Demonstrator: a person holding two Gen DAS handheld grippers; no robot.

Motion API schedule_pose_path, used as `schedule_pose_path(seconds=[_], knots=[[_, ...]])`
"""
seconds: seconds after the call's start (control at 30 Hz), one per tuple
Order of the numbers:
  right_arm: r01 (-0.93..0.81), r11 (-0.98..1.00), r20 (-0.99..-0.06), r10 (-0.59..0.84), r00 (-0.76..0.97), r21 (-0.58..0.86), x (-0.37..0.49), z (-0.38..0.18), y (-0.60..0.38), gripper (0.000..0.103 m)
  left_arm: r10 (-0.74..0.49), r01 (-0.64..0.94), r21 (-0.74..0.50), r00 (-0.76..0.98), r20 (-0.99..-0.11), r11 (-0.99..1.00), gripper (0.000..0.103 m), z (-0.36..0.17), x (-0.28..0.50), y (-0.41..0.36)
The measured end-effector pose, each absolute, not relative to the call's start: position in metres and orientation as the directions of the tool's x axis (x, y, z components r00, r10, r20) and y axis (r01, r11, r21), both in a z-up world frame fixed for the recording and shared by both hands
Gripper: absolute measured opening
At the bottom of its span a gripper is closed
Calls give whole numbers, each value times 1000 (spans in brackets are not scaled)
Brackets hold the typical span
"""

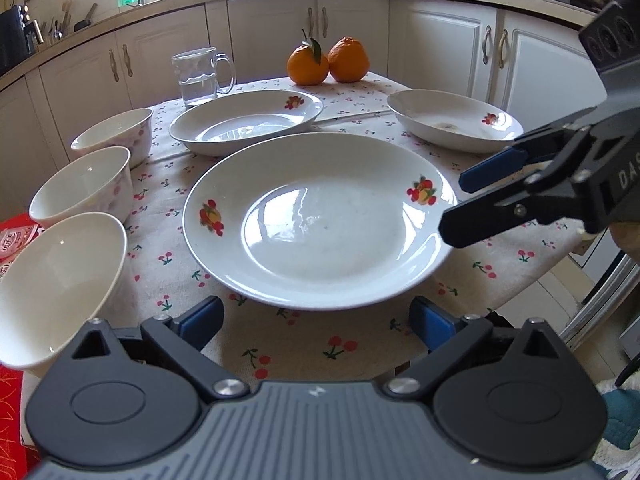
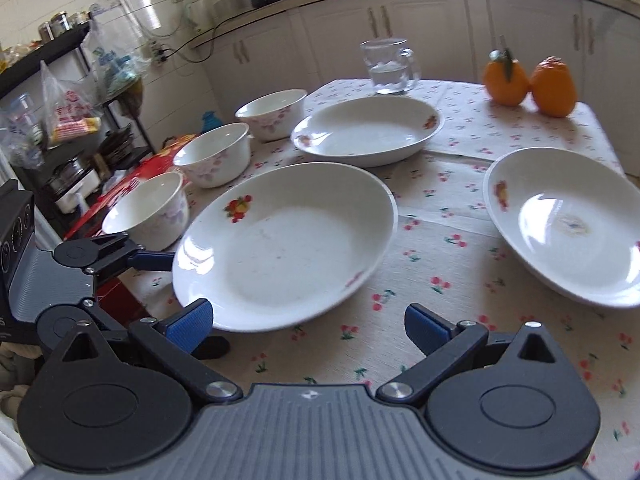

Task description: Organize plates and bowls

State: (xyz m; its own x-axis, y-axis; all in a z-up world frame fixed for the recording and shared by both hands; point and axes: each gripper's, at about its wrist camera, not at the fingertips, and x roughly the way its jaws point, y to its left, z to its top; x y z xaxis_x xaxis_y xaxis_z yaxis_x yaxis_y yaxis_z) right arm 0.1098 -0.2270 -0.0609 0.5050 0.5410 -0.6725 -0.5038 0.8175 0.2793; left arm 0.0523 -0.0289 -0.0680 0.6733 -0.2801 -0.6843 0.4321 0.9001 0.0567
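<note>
Three glossy round plates (image 1: 320, 220), three bowls (image 1: 84, 192), cherry-print cloth (image 1: 280, 344); both tongs wide, empty.

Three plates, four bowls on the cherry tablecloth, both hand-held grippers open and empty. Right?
Not quite: there are three bowls, not four, lined up along one side of the table; the right wrist view shows them clearly. The rest holds: three plates, left hand-held gripper and right hand-held gripper open and empty.
</note>
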Motion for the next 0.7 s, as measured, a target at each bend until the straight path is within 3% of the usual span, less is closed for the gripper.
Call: schedule_pose_path(seconds=[0.7], knots=[[-640, 711, -738, 593, 322, 292, 210, -67, -198, 100, -313, 445, 24, 665, -678, 895, 96, -69, 61, -31]])
